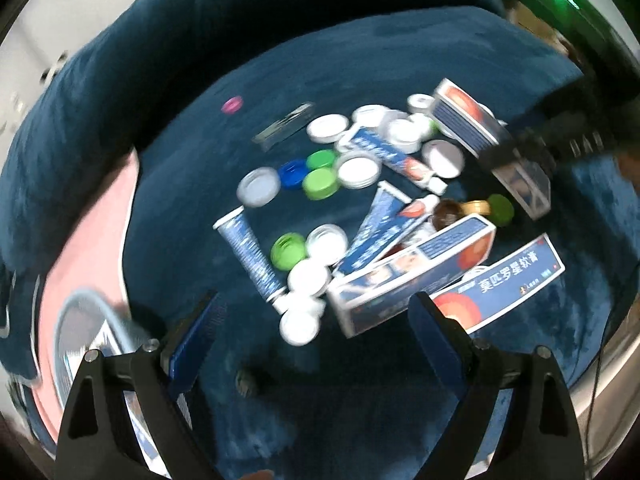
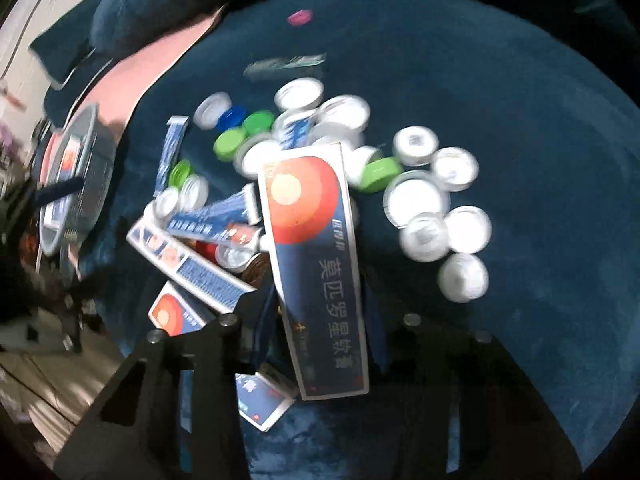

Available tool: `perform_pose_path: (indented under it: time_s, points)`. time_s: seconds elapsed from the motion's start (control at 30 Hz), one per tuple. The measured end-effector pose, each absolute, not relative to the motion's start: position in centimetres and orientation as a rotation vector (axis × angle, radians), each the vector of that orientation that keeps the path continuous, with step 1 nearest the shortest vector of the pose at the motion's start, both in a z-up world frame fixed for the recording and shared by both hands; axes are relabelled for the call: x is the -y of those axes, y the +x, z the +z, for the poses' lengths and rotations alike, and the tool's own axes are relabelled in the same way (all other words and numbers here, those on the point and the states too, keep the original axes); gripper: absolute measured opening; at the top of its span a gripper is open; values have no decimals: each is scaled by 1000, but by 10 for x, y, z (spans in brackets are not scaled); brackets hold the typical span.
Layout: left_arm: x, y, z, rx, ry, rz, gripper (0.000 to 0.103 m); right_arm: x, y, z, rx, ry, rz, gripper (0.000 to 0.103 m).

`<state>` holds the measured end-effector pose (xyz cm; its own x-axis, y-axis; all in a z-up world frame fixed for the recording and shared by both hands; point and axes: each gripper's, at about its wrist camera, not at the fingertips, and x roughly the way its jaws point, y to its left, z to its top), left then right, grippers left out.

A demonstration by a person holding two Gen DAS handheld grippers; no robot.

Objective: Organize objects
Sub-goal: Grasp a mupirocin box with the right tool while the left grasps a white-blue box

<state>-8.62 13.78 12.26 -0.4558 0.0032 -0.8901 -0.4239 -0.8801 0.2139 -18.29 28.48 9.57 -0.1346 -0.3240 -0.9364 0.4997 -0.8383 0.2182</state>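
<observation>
A pile of blue ointment boxes, blue tubes and white, green and blue bottle caps lies on a dark blue plush seat (image 1: 400, 72). My left gripper (image 1: 316, 320) is open and empty, just above white caps (image 1: 306, 276) and the near end of a box (image 1: 412, 276). My right gripper (image 2: 320, 320) is shut on an ointment box (image 2: 316, 264) and holds it upright over the pile. In the left wrist view that gripper and its box (image 1: 464, 120) are at the upper right.
A grey round basket (image 1: 80, 340) with boxes inside sits on a pink cloth (image 1: 104, 216) at the left; it also shows in the right wrist view (image 2: 72, 176). A pink cap (image 1: 232, 104) and a clear wrapper (image 1: 284, 126) lie apart at the back.
</observation>
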Motion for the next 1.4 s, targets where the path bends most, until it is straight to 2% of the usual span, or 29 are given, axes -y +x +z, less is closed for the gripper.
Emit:
perform_pose_path:
  time_s: [0.2,0.3,0.37,0.43,0.5,0.53,0.57,0.63,0.73,0.9,1.17,1.4]
  points:
    - [-179,-90,106,-846,-1347,2307,94,-293,-189,90,-181,1661,-2047,41]
    - [-191,-93,93,-905,-1332,2224,87,-290,-190,91,-184,1655,-2045,41]
    - [-196,-90,88,-923,-1329,2158,78,-288,-190,91,-190,1651,-2047,41]
    - [-200,-82,80,-976,-1328,2073,75,-288,-191,91,-188,1650,-2047,41]
    - [-199,-82,76,-957,-1358,2053,66,-289,-191,90,-180,1649,-2046,41]
    - [-197,-85,76,-927,-1376,2059,54,-290,-192,89,-181,1652,-2049,41]
    - [-193,-90,78,-866,-1404,2070,48,-290,-192,88,-183,1655,-2049,41]
    - [-189,-94,81,-777,-1434,2074,43,-289,-192,85,-195,1658,-2048,41]
    - [-183,-96,92,-660,-1434,2103,27,-284,-187,87,-231,1640,-2053,39]
    - [-162,-105,110,-396,-1467,2167,26,-287,-188,97,-161,1615,-2084,39]
    - [-125,-103,146,-216,-1445,2308,26,-290,-188,118,10,1565,-2109,39]
    - [-50,-115,178,-59,-1458,2500,26,-243,-183,146,66,1497,-2076,39]
